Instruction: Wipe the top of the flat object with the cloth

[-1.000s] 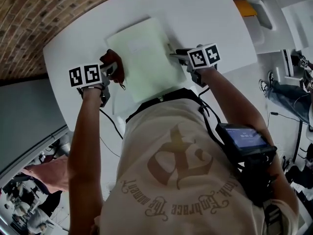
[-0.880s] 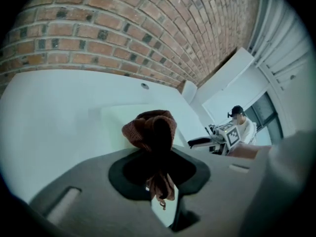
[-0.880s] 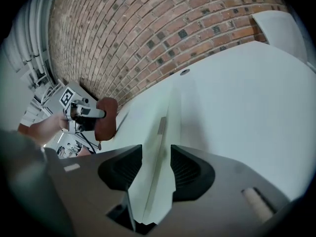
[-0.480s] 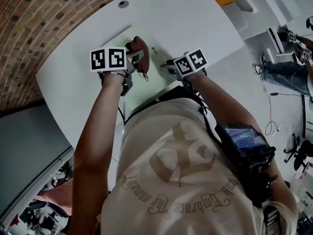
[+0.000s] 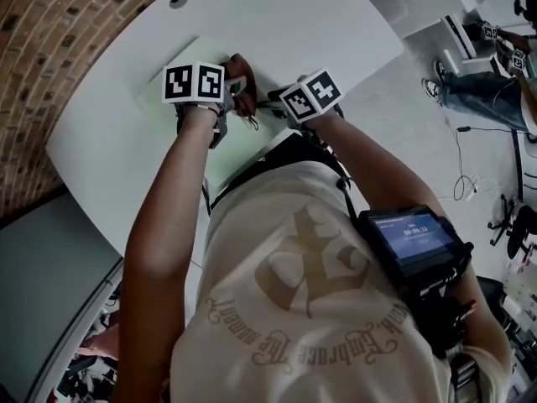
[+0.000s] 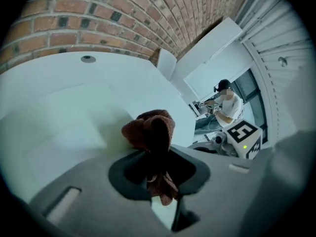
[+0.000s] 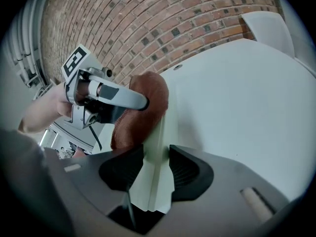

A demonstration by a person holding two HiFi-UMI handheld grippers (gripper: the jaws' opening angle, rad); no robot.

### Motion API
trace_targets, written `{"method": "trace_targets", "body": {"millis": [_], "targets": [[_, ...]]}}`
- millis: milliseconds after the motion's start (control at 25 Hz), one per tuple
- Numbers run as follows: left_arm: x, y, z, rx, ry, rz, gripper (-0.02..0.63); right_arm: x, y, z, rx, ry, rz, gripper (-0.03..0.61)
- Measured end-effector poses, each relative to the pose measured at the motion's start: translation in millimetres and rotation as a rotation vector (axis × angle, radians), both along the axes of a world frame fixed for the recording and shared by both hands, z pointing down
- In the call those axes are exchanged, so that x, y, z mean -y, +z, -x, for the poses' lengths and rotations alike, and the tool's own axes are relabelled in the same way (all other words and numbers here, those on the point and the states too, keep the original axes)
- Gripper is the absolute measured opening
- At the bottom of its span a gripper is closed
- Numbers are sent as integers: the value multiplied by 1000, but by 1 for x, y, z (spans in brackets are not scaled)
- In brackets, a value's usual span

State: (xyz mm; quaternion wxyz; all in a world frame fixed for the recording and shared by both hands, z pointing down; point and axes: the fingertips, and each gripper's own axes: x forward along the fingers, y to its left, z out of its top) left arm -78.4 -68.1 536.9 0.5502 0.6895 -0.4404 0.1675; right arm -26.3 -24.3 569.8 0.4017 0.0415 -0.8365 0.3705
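Two grippers [image 5: 237, 89] [image 5: 268, 104], one brown cloth [image 5: 242, 70], one flat board [image 6: 69, 132], one white table [image 5: 336, 32]

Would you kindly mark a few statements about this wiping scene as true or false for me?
1. The left tongs hold a brown cloth. True.
2. The right tongs are empty. False: they have just been closing and grip the edge of the pale green flat object.
3. The table is white. True.
4. The two tongs work at opposite ends of the table. False: they are close together, both at the flat object.
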Motion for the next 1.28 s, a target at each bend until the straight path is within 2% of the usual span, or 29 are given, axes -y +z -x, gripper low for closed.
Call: {"method": "trace_targets", "body": {"millis": [200,560,760,880,1000,1080,1280], "targets": [[-29,6,32,5,-52,27,78,1,2,-1,3,1,5,178],[-117,8,112,26,-220,49,78,3,7,2,8,-1,26,186],[-159,9,135,19,-323,39,78,3,8,4,7,-7,31,186],[-180,10,144,32,-355,52,78,2,8,4,7,3,30,186],[-185,6,145,47,-354,48,78,3,5,5,-1,-3,26,184],[-176,0,140,56,-329,32,78,3,3,6,-21,-47,11,179],[-124,-24,98,29,-217,-42,78,0,2,6,-79,-137,-36,172]]}}
